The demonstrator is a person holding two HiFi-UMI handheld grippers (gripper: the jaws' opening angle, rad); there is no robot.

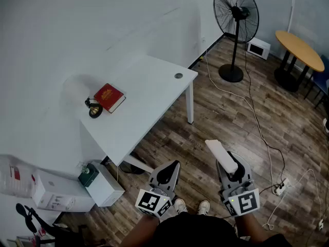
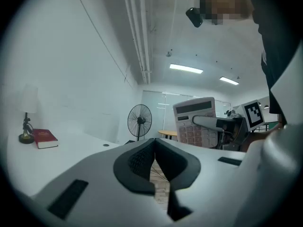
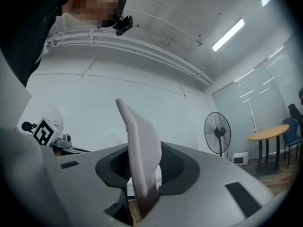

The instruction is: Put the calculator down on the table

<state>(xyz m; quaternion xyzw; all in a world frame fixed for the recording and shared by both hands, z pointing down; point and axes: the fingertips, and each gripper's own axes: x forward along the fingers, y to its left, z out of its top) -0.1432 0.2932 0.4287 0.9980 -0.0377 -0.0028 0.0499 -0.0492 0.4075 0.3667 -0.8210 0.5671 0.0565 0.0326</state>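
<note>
A book [image 1: 109, 97] and lamp [image 1: 94, 110] lie on the table [image 1: 154, 89], fan [image 1: 236, 14] beyond.

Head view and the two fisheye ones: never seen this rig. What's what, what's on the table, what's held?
No robot: a person holds a two-jaw gripper in each hand. The head view looks down from the person's head; the other two cameras ride on the grippers, looking along their jaws. The left gripper is shut and empty. The right gripper is shut on a calculator, held over the floor, short of the table. On the table: a red book and a small lamp.
</note>
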